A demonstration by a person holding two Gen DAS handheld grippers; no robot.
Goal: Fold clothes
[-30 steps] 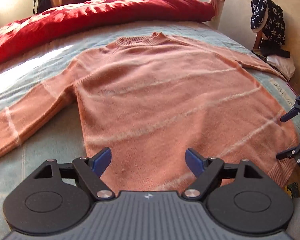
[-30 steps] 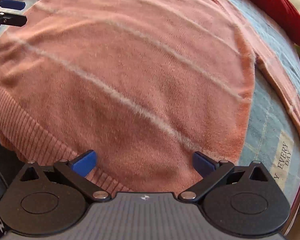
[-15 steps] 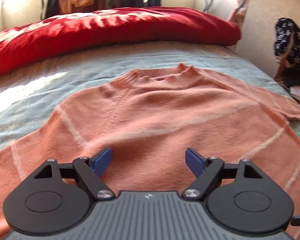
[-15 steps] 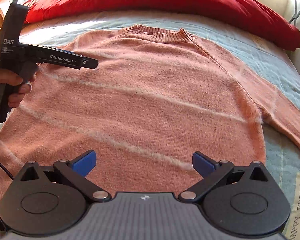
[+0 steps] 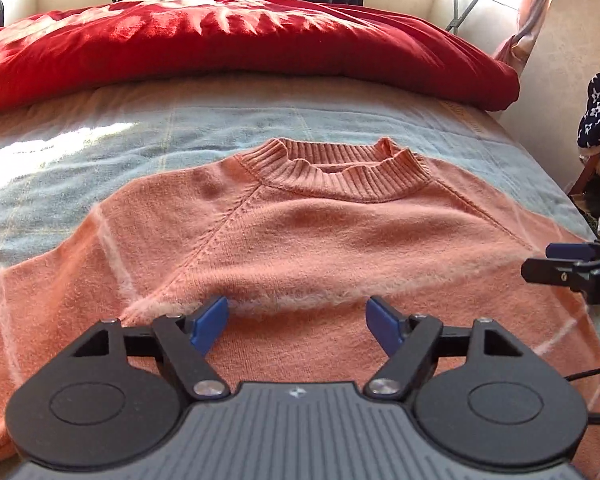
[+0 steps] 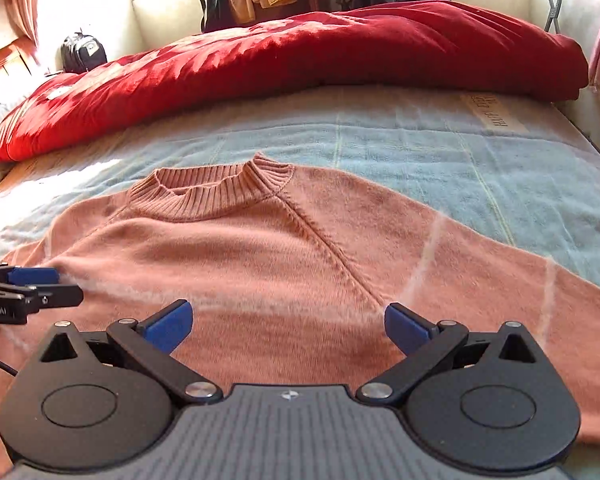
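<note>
Your left gripper [image 5: 296,322] is hovering with its blue fingers spread wide and nothing between them, just above the chest of the salmon-pink sweater [image 5: 320,232]. Your right gripper [image 6: 288,326] is hanging the same way, jaws apart and empty, over the sweater's other shoulder seam. The sweater is lying flat, front up, on the pale blue bed cover [image 6: 440,148], its ribbed collar [image 5: 340,168] pointing toward the red duvet [image 5: 240,40] bunched beyond it. Dark clothes are hanging behind the duvet.
</note>
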